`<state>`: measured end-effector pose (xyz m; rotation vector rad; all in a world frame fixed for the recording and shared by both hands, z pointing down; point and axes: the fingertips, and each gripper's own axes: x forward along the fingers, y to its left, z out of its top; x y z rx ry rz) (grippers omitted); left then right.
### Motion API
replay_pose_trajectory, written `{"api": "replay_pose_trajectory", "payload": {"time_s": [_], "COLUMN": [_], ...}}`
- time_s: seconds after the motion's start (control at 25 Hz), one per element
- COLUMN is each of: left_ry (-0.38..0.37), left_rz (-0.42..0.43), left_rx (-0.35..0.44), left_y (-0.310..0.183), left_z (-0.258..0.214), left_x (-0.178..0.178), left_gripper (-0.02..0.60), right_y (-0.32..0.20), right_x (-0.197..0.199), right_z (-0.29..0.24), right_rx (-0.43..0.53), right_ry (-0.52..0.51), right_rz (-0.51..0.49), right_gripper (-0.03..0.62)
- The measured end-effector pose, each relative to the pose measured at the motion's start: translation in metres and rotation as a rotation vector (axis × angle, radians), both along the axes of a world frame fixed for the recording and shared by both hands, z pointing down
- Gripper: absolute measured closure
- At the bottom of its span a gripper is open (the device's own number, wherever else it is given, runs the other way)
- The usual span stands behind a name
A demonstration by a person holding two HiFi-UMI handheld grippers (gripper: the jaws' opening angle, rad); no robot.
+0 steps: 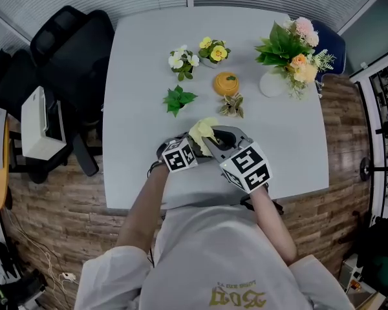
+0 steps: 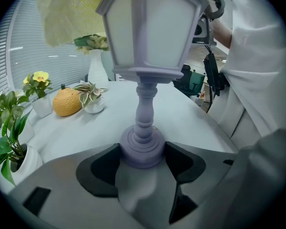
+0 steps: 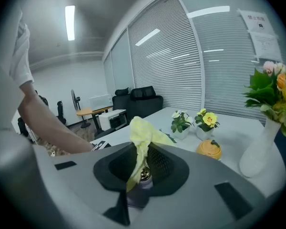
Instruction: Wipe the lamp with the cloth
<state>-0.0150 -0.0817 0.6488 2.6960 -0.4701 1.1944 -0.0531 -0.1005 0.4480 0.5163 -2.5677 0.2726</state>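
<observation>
A pale lilac lantern-shaped lamp (image 2: 145, 42) stands on the grey table (image 1: 139, 50). My left gripper (image 2: 143, 162) is shut on the lamp's round base (image 2: 143, 149), one jaw on each side. My right gripper (image 3: 142, 163) is shut on a yellow cloth (image 3: 142, 137), which hangs down onto the lamp's metal top knob (image 3: 143, 174). In the head view the cloth (image 1: 202, 133) bunches between the left gripper (image 1: 181, 154) and the right gripper (image 1: 240, 160), and it hides the lamp. In the left gripper view the cloth (image 2: 66, 13) drapes over the lamp's upper left.
Behind the lamp stand a green potted plant (image 1: 178, 99), a white-flowered pot (image 1: 182, 61), a yellow-flowered pot (image 1: 213, 50), an orange pumpkin ornament (image 1: 226, 83), a small leafy pot (image 1: 232, 105) and a white vase of flowers (image 1: 291, 60). A black chair (image 1: 71, 50) is left of the table.
</observation>
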Motion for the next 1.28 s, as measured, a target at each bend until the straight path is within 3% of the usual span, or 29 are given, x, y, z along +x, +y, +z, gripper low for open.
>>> {"api": "replay_pose_trajectory", "payload": {"time_s": [0.2, 0.64, 0.92, 1.28], "left_ry": [0.002, -0.001, -0.002, 0.002], "left_rz": [-0.002, -0.004, -0.004, 0.002], "left_rx": [0.0, 0.003, 0.004, 0.006], "left_y": [-0.001, 0.0, -0.002, -0.001], "left_z": [0.001, 0.001, 0.002, 0.001], "left_x": [0.0, 0.0, 0.0, 0.001], "left_gripper": [0.276, 0.276, 0.276, 0.276], "right_y": [-0.012, -0.027, -0.037, -0.05], "right_x": [0.006, 0.022, 0.037, 0.049], "right_z": [-0.003, -0.002, 0.01, 0.021], "right_rx": [-0.095, -0.109, -0.168, -0.25], "right_ry": [-0.096, -0.113, -0.131, -0.23], "right_rz": [0.047, 0.112, 0.132, 0.125], "right_gripper": [0.525, 0.525, 0.525, 0.525]}}
